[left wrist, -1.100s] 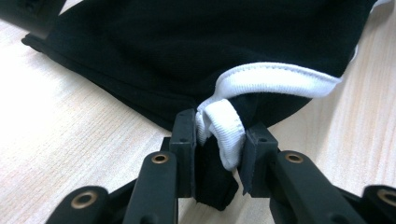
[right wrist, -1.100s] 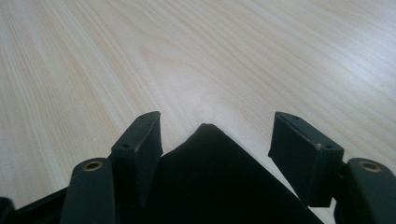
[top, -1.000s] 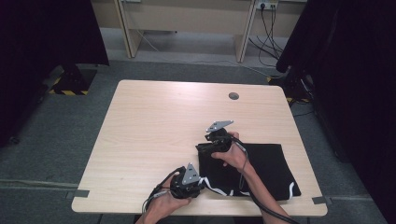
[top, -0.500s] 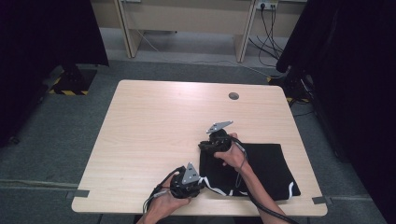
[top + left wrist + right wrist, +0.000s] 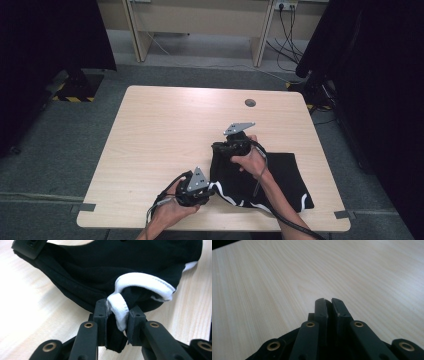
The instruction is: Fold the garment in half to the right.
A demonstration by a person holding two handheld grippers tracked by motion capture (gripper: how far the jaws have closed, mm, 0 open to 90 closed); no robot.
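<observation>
Mostly hidden: the jaws of the right tongs (image 5: 220, 150) in the high view, where the hand (image 5: 248, 159) and the tool body cover them; whether cloth sits between them cannot be told there.
Right tongs up close: the jaws (image 5: 329, 308) stand pressed together, having just been closing; the pads meet with barely a slit, and whether cloth is caught in it cannot be made out.
Left tongs: pinching the garment (image 5: 120, 267) by its white ribbed hem (image 5: 119, 308), a fold of it squeezed between the two pads; a flap of black cloth hangs below them.
Left tongs from above: (image 5: 207, 192) at the garment's near left corner, the left hand (image 5: 172, 209) behind them, forearm cut off by the bottom edge.
Garment position: (image 5: 280, 180) on the near right part of the worktop (image 5: 165, 135), its left side lifted and bunched between the two tongs, the rest lying flat.
Hard to read: the garment's kind; its black folds merge, and white trim lines (image 5: 235, 201) mark its near edge.
Around: a round cable port (image 5: 250, 102) near the far edge of the worktop, well apart from the cloth; dark curtains (image 5: 50, 35) on both sides; desk legs (image 5: 260, 35) and cables (image 5: 287, 27) beyond; grey tape tabs (image 5: 86, 206) at the near corners.
Materials: pale wood-grain laminate worktop; soft black knit with ribbed white binding; matte black plastic jaws with brass rivets (image 5: 88, 325); grey three-cornered plates (image 5: 238, 128) on top.
</observation>
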